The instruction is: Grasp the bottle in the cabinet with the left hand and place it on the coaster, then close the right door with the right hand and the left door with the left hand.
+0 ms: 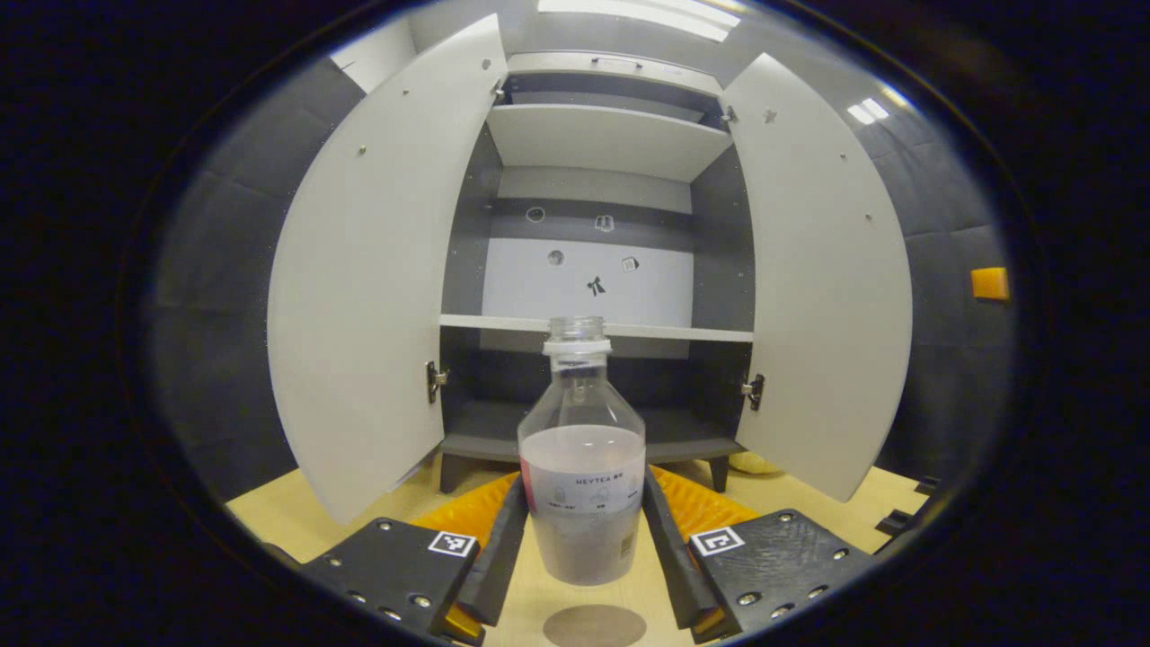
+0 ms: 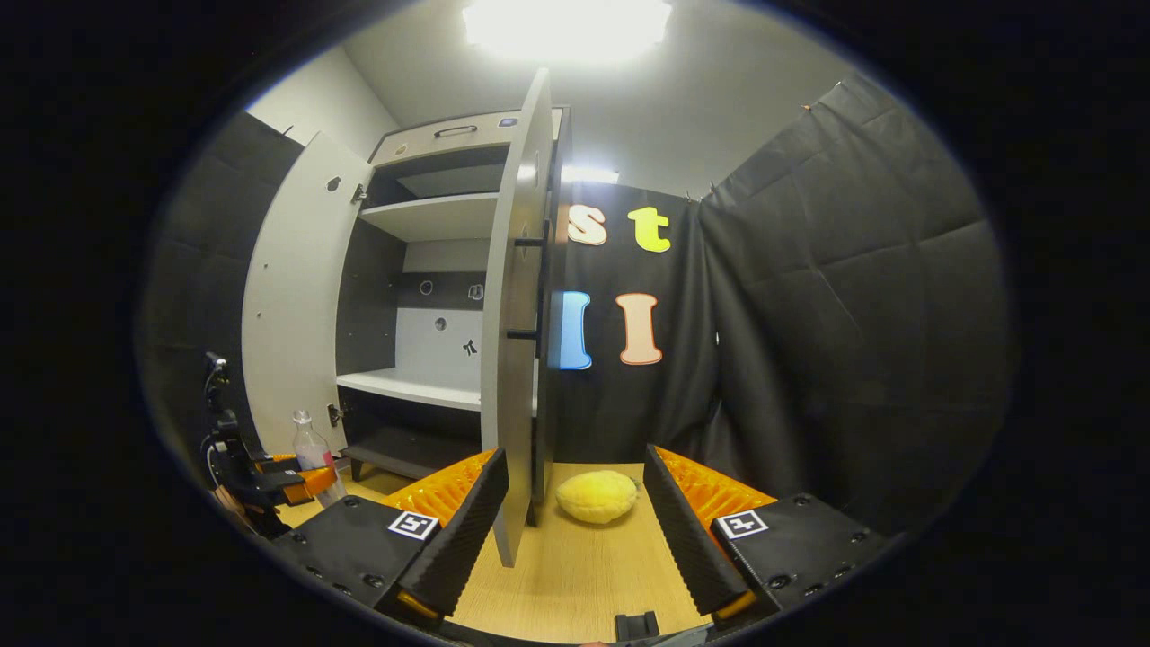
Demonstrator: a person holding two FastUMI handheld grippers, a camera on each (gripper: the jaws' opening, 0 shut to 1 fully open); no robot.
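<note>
Standing wide open at the back of the tabletop (image 1: 809,503): the cabinet (image 1: 597,270), its left door (image 1: 377,296) and right door (image 1: 822,288) both swinging outward, shelves inside bare. Flanking the path back to the cabinet, those two doors, with open space between them.

Rising upright between the left gripper (image 1: 584,539) fingers: the bottle (image 1: 582,467), clear, uncapped, long axis vertical, mouth pointing up, cloudy liquid sitting in its lower half. Closing on the bottle's labelled body from both sides, the fingers, apparently gripping it. Hanging above the tabletop in front of the cabinet's lower compartment, the bottle's base, with the coaster (image 1: 595,626), a round grey disc, lying on the tabletop just below and nearer the camera.

Showing in the right gripper view: the right door (image 2: 517,341) edge-on, its dark handle facing the booth's black cloth, its lower edge reaching down between the right gripper (image 2: 575,530) fingers without touching either. Spreading wide apart, those fingers, holding nothing. Lying on the tabletop (image 2: 575,575) beyond them, just beside the door, a yellow lemon-like object (image 2: 597,496). Appearing far off at the left in that view, the bottle (image 2: 314,454) held by the other gripper (image 2: 296,485), near the left door (image 2: 292,305).

Peeking out behind the right door's lower edge in the left gripper view, the same yellow object (image 1: 753,464).
</note>
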